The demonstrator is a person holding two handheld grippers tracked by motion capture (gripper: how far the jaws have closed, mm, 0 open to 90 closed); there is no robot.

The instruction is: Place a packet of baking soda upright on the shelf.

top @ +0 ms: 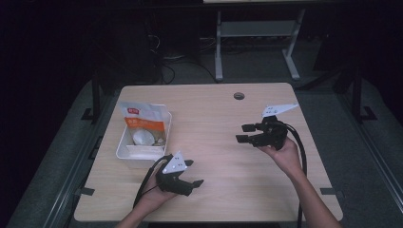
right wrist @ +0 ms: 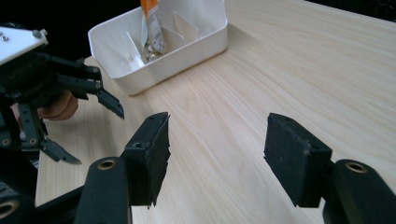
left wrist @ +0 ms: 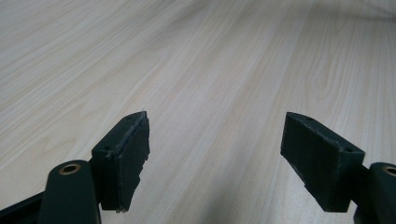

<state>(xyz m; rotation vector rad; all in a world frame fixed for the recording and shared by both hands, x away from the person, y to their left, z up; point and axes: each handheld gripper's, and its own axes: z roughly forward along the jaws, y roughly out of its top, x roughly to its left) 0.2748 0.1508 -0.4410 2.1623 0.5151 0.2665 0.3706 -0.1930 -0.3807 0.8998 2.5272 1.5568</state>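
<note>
A white divided box [top: 124, 151] stands on the left part of the light wooden table [top: 223, 109]. An orange-and-white packet [top: 142, 122] leans upright inside it. My left gripper [top: 194, 173] hovers just right of the box's near corner, open, with nothing between its jaws. Seen from its own camera, the left gripper [left wrist: 215, 135] has bare tabletop ahead of it. Held to the right of the table's centre, my right gripper [top: 244, 133] is open, empty and pointing left. The right gripper [right wrist: 215, 140] faces the box [right wrist: 187, 49], the packet [right wrist: 152, 23] and the other, left gripper [right wrist: 88, 109].
A round cable hole [top: 239, 96] sits near the table's far edge. A white table frame [top: 256, 33] stands on the dark floor beyond. Black cables trail from both grippers toward the near edge. Bare wood lies between the two grippers.
</note>
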